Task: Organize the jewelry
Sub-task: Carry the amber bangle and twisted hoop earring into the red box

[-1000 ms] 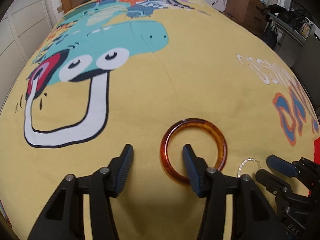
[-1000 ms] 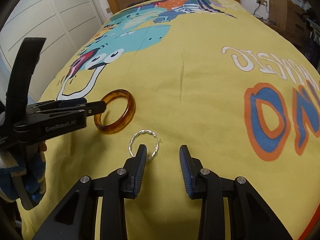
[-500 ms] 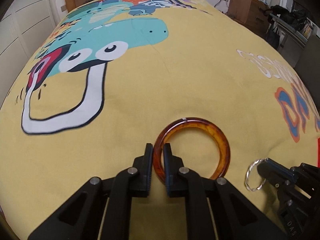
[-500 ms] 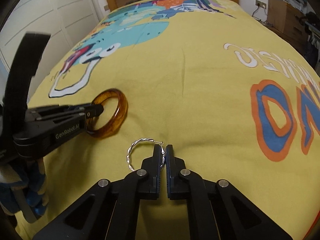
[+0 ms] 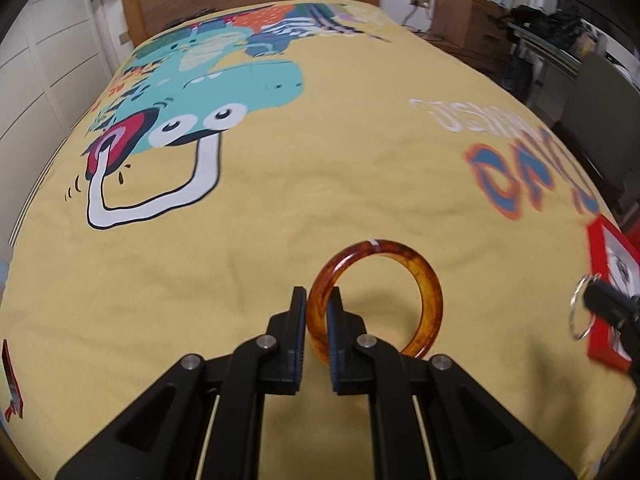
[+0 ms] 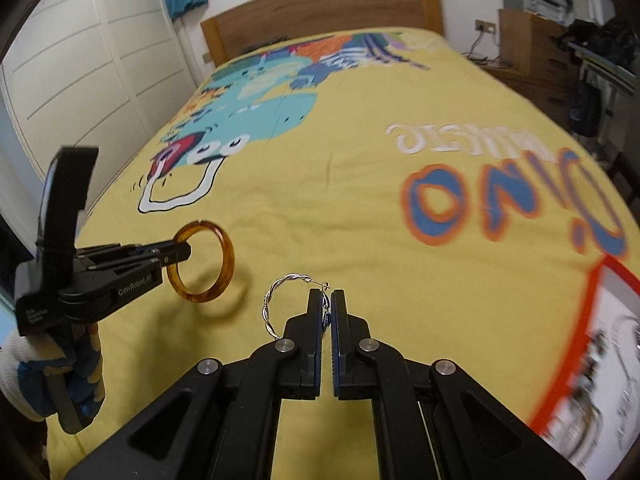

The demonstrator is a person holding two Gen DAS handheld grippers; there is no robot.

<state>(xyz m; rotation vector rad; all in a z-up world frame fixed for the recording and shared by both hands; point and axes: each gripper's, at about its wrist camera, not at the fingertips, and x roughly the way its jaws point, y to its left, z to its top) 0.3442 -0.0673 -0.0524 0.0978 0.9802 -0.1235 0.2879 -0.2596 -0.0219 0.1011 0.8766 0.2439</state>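
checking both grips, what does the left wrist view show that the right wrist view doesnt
Only the left wrist view: the left gripper's fingers seen close, pinching the amber bangle's rim, and the red box with sharp edges.

Only the right wrist view: the right gripper shut on the twisted silver hoop, and the gloved hand holding the left gripper.

Both: bangle, hoop, both lifted off the yellow bedspread, and the wooden headboard.

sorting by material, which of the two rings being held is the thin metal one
The twisted silver hoop, pinched in the right gripper. The amber bangle in the left gripper is thick and translucent brown.
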